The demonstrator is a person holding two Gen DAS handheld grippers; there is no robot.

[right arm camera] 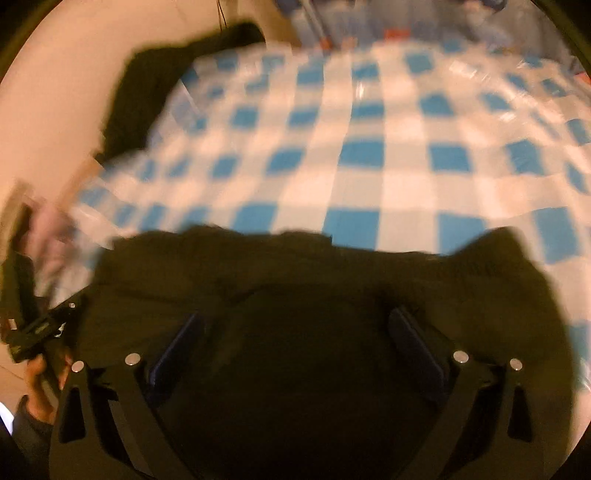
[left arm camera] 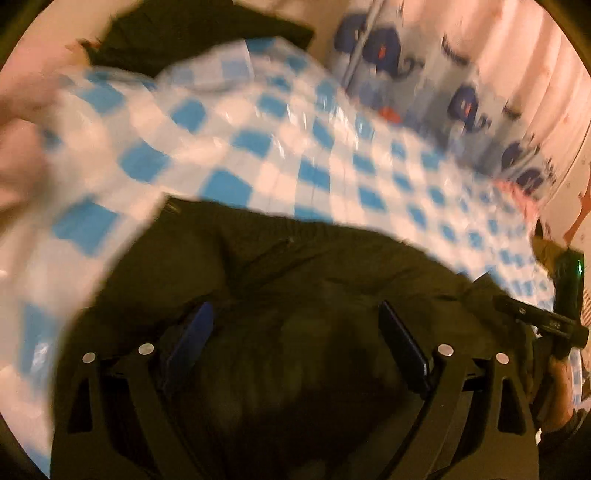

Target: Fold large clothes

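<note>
Both views blurred; fine detail unreliable.

Progress: dark garment (left arm camera: 295, 266) lies bunched at the near edge of the checked cloth (left arm camera: 258, 147), directly under both grippers; no flat panel and no clean crease show, so I judge the fold early or mid-way; most of it is left: spreading, squaring edges, final folds; a second dark cloth (left arm camera: 192, 33) sits at the far corner, partly off the checked cloth; whether it belongs to the same garment, cannot tell.

Left gripper (left arm camera: 297, 321): jaws spread wide, garment between and below them, no pinch visible; it appears to hold nothing, though blur leaves doubt.

Right gripper (right arm camera: 297, 328): jaws likewise wide apart over the garment (right arm camera: 295, 266); no fabric seen clamped; seen from the left view, its body (left arm camera: 546, 317) is at the right edge.

Materials: garment is dark olive-black, matte, thick and soft-looking, with rounded rumples and a gathered seam along its far edge; checked cloth (right arm camera: 369, 147) is blue and white squares, glossy, with crinkled highlights like plastic sheeting; beyond it a printed fabric (left arm camera: 424, 74), pale with dark blue shapes, hangs in vertical folds.
</note>
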